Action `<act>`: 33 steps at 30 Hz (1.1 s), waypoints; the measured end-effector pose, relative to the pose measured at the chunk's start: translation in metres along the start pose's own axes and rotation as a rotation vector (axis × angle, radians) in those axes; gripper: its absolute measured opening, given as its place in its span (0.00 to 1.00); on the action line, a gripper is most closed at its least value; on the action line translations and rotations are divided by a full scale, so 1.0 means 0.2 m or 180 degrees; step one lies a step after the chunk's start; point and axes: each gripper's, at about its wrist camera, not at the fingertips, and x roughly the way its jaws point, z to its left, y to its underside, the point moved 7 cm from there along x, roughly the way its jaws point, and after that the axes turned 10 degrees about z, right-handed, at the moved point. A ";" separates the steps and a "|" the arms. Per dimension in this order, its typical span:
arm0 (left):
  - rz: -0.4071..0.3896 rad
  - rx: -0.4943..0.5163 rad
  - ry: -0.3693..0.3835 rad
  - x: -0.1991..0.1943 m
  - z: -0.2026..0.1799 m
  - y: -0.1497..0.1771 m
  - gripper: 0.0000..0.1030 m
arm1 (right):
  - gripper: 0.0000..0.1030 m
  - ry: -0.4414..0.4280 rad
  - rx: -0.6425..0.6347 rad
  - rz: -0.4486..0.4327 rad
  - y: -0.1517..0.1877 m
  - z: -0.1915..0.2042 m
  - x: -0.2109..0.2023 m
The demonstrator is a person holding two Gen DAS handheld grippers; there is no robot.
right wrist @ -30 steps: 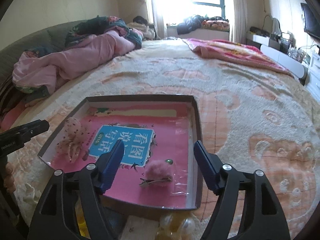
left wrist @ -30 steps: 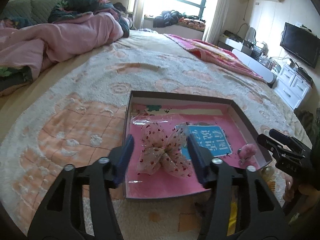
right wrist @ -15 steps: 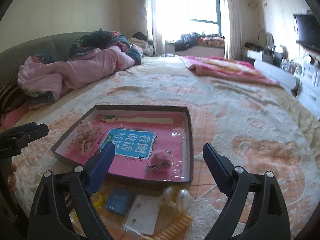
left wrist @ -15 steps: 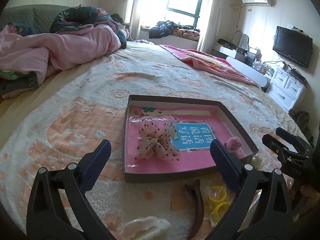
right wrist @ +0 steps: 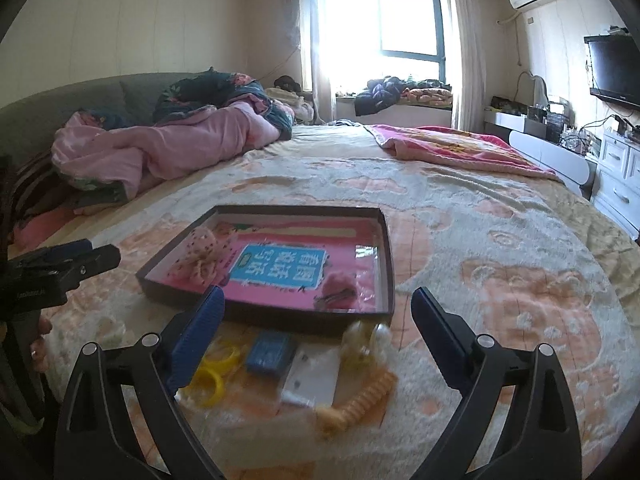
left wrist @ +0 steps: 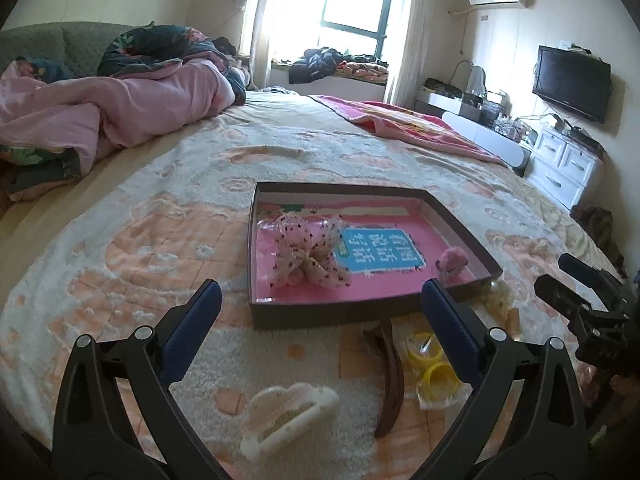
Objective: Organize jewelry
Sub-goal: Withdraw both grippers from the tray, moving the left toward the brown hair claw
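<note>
A dark shallow box with a pink lining lies on the bed; it also shows in the right wrist view. In it are a dotted pink bow and a fluffy pink hair clip. In front of the box lie a white cloud clip, a brown hair claw, yellow rings, a blue item, a white card and an orange coil tie. My left gripper is open and empty above these. My right gripper is open and empty.
The bed has a peach and cream blanket. Pink bedding is piled at the far left. A red blanket lies at the far right. White drawers and a TV stand right of the bed.
Both grippers have pulled back and up from the box and opened wider. The loose items in front of the box have come into view.
</note>
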 end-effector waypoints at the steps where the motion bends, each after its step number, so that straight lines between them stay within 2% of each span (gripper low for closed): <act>1: -0.0003 0.0008 0.0003 -0.01 0.00 0.01 0.89 | 0.89 0.0001 -0.0004 0.0002 0.02 0.01 -0.01; 16: 0.0014 0.0125 0.0007 -0.08 0.02 0.14 0.89 | 0.89 0.0040 0.0004 0.0043 0.21 0.05 -0.07; 22: 0.0041 0.0154 0.0089 -0.09 0.00 0.19 0.89 | 0.89 0.0019 0.0023 0.0117 0.27 0.07 -0.08; 29: 0.0201 0.0276 0.0255 -0.06 -0.08 0.27 0.89 | 0.89 -0.0039 0.0073 0.0258 0.35 0.09 -0.07; 33: 0.0351 0.0320 0.0372 -0.02 -0.12 0.32 0.80 | 0.89 -0.0069 0.0124 0.0350 0.40 0.08 -0.06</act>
